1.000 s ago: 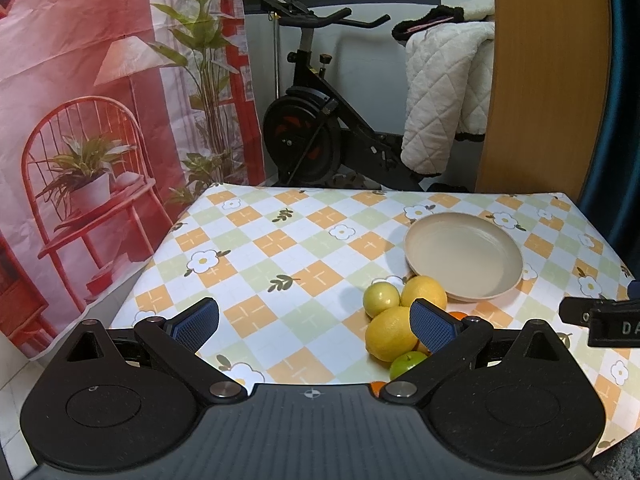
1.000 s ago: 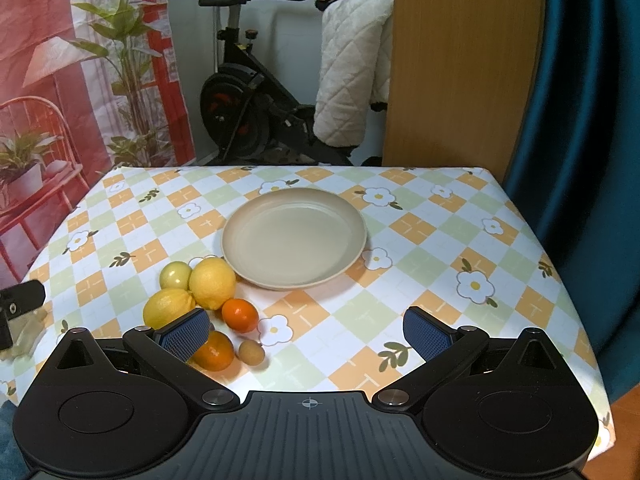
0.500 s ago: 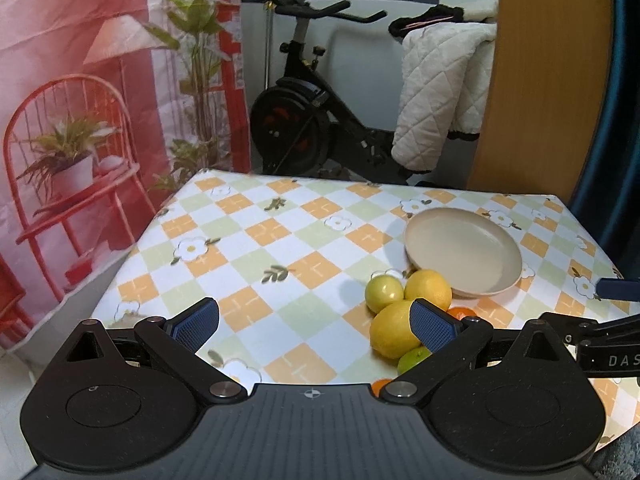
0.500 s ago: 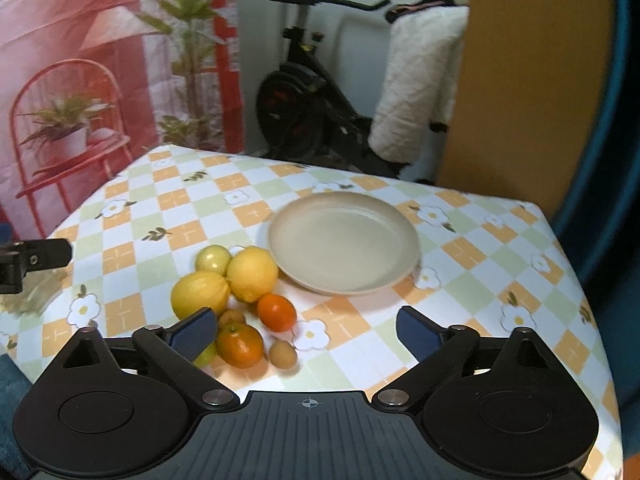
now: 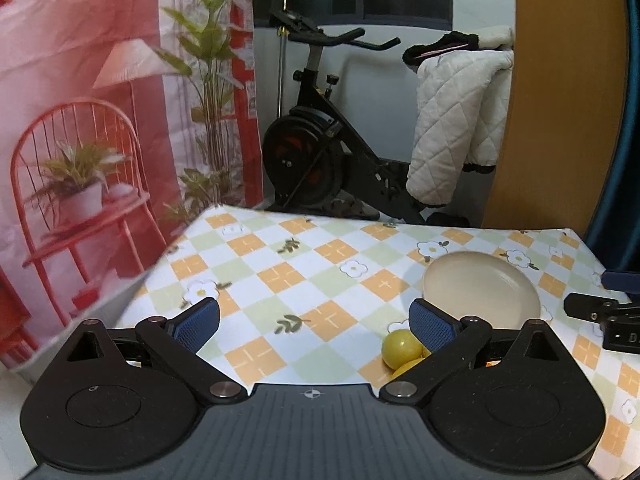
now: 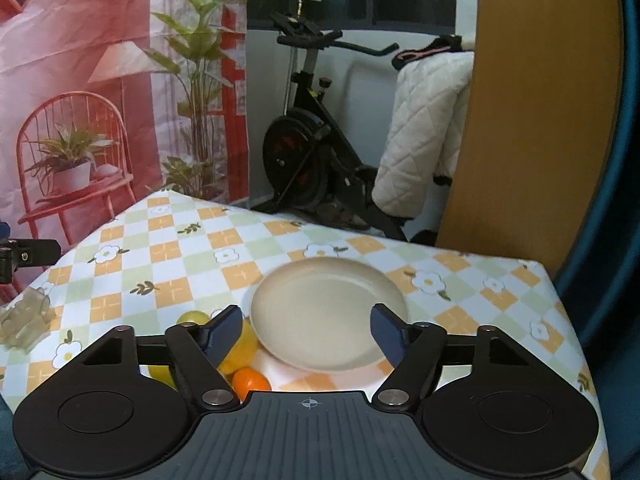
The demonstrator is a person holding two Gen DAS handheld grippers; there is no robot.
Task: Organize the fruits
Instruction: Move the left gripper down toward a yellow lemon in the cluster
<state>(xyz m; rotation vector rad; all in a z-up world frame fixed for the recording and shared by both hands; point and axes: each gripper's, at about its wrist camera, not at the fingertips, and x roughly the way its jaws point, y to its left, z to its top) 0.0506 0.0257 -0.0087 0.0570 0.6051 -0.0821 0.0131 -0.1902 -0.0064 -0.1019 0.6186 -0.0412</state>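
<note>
the right gripper (image 6: 306, 330), jaws just closing halfway on nothing, faces the empty plate (image 6: 328, 320); the left gripper (image 5: 314, 320) gapes wide, empty, fruits (image 5: 401, 348) near its right finger.

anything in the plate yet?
Nothing visible: the beige plate looks bare inside. Its near rim is partly hidden by the right tool's fingers. The fruits, like the orange, sit beside it on the tablecloth.

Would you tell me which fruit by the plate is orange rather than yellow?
The small orange one, nearest the right gripper's body; its neighbours are yellow.
</note>
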